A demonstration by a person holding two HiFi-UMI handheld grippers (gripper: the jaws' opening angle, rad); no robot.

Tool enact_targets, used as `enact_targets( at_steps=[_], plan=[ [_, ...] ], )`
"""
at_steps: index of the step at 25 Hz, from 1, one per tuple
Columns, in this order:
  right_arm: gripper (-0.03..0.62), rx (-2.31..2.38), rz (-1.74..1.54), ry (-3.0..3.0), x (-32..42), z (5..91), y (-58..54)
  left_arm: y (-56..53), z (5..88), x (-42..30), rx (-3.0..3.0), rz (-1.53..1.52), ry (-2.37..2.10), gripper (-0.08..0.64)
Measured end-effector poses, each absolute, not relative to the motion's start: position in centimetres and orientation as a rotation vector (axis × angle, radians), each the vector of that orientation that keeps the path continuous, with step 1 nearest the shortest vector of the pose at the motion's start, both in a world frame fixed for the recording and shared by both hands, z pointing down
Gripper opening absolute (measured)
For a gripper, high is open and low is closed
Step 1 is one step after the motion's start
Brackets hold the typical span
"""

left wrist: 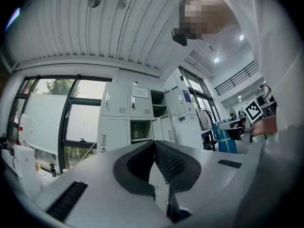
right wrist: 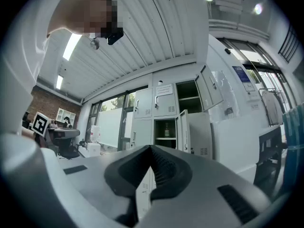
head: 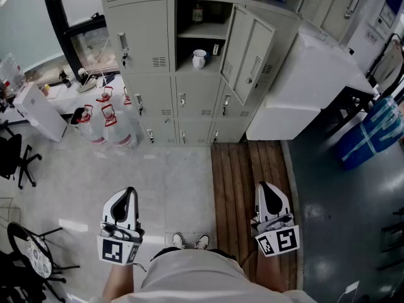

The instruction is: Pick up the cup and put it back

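left gripper (head: 129,194) and right gripper (head: 265,188) are clenched, empty, far from the locker (head: 145,36); the cup (head: 199,58) inside looks light, stiff, slick, fragile: probably pinch its rim.

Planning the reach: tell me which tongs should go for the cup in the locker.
Left, probably: the left tongs have an open line to the cup; the open door hangs before the right tongs.

White cup (head: 199,58). Pale grey lockers (head: 146,38). Light grey mottled floor (head: 158,182), brown plank strip (head: 243,175). Left claw (head: 129,196) and right claw (head: 269,188): pale grey, black pads, black-and-white square markers. Clear jugs (head: 120,128), red handles.
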State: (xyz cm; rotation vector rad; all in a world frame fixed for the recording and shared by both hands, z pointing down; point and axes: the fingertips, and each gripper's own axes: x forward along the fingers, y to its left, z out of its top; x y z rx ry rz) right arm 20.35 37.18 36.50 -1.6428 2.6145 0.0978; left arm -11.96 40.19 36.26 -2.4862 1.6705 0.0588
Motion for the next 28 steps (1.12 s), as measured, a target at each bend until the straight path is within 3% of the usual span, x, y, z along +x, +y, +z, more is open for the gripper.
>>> enact_targets(
  at_steps=[28],
  plan=[
    [0.017, -1.584, -0.005, 2.645, 24.6, 40.7, 34.4, 35.6, 39.8, -6.0, -2.522, 0.021, 1.607, 0.021]
  ],
)
